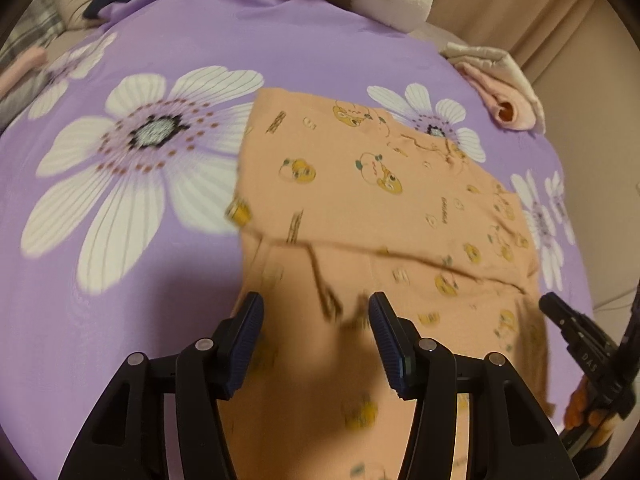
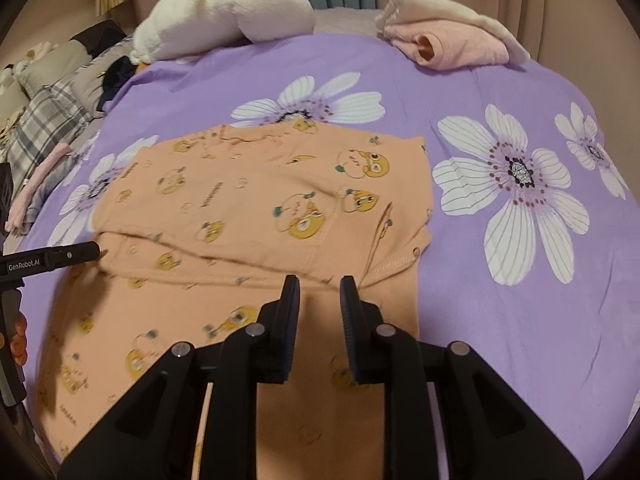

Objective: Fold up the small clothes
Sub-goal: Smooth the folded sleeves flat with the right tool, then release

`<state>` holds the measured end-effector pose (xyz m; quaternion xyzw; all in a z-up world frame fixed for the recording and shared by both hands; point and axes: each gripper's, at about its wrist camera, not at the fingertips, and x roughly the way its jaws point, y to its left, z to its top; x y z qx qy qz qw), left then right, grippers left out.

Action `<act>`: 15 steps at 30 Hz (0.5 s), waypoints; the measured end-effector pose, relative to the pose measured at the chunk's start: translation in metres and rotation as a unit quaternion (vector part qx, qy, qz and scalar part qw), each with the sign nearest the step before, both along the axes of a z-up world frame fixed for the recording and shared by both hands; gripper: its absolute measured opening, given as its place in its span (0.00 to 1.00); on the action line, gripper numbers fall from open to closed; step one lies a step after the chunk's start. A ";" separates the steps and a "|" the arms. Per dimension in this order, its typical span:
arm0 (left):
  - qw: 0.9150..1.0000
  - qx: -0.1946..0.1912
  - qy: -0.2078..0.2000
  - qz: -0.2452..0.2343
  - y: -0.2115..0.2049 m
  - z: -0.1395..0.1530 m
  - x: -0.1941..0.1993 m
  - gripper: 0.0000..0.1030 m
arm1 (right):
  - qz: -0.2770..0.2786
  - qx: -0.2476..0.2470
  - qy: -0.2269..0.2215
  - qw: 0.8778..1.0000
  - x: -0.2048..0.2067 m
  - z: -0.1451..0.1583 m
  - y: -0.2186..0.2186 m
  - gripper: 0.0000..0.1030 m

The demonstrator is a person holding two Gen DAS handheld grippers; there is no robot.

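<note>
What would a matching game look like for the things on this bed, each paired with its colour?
Things:
1. sheet
2. printed garment
3. plush toy
4. folded garment

Colours:
A. white
B. peach with yellow cartoon figures
C. pale pink
D. purple with white flowers

Pairs: 1-D, 2-B, 3-A, 4-C

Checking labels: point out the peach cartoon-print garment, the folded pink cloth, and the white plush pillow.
peach cartoon-print garment (image 2: 248,200), right wrist view, folded upper layer
folded pink cloth (image 2: 460,50), right wrist view, front face
white plush pillow (image 2: 224,12), right wrist view, middle
</note>
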<state>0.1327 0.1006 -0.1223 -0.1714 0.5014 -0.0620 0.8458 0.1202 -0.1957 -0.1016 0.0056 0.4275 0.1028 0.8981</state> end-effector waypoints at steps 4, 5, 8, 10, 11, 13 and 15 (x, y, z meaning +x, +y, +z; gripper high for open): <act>1.000 -0.005 -0.007 -0.003 0.002 0.004 -0.029 0.63 | 0.006 0.005 -0.004 1.000 -0.022 0.006 0.005 0.28; 1.000 0.001 -0.009 -0.009 0.000 0.005 -0.036 0.63 | 0.008 0.003 -0.005 1.000 -0.028 0.007 0.006 0.30; 0.999 0.017 -0.020 -0.026 -0.008 0.011 -0.054 0.63 | 0.014 -0.011 -0.006 1.000 -0.045 0.008 0.013 0.32; 0.999 0.026 -0.029 -0.037 -0.014 0.013 -0.064 0.63 | 0.019 -0.019 -0.006 1.000 -0.057 0.007 0.017 0.32; 0.998 0.029 -0.032 -0.044 -0.017 0.014 -0.069 0.63 | 0.020 -0.022 -0.005 1.000 -0.060 0.006 0.018 0.32; 0.997 0.036 -0.034 -0.056 -0.024 0.013 -0.077 0.63 | 0.026 -0.028 -0.001 0.999 -0.069 0.003 0.021 0.32; 0.996 0.042 -0.031 -0.067 -0.030 0.010 -0.082 0.63 | 0.030 -0.033 0.004 0.999 -0.076 0.000 0.024 0.32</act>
